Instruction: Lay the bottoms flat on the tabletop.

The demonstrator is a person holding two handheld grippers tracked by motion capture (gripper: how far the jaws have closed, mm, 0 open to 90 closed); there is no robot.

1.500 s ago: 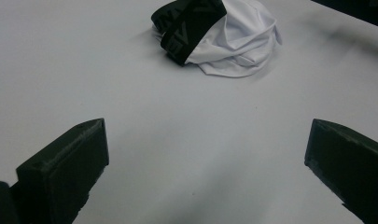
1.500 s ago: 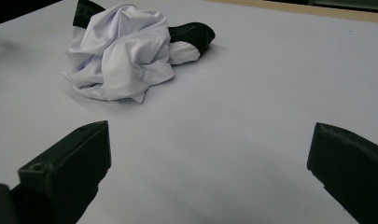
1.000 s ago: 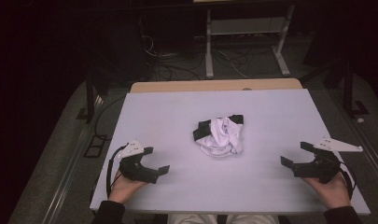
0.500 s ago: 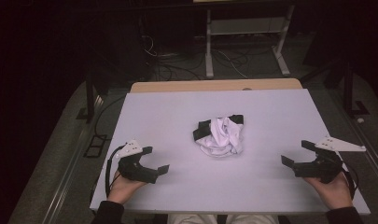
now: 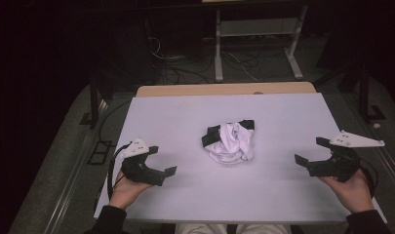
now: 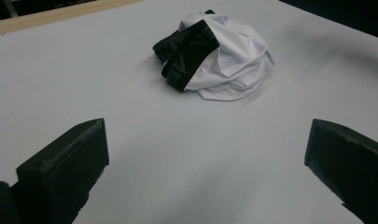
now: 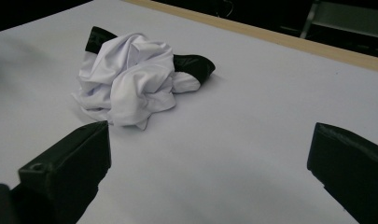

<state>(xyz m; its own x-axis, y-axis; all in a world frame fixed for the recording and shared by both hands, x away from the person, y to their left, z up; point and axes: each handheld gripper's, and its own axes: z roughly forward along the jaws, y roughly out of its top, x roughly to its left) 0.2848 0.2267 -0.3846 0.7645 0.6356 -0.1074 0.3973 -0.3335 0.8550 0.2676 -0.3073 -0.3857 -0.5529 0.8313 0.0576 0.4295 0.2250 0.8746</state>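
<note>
We keep L gripper (image 5: 162, 161) & R gripper (image 5: 311, 153) spread wide, well apart from the crumpled white cloth (image 5: 231, 141) mid surface (image 5: 283, 112), ready to grab both sides.

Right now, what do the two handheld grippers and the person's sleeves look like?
The left gripper is black, with two blocky, wedge-shaped jaws, a pale grey three-cornered plate on top and a black cable looping from it. The right gripper is the same black build, with a longer grey three-cornered plate and a black cable too. The person wears dark sleeves and light trousers.
</note>
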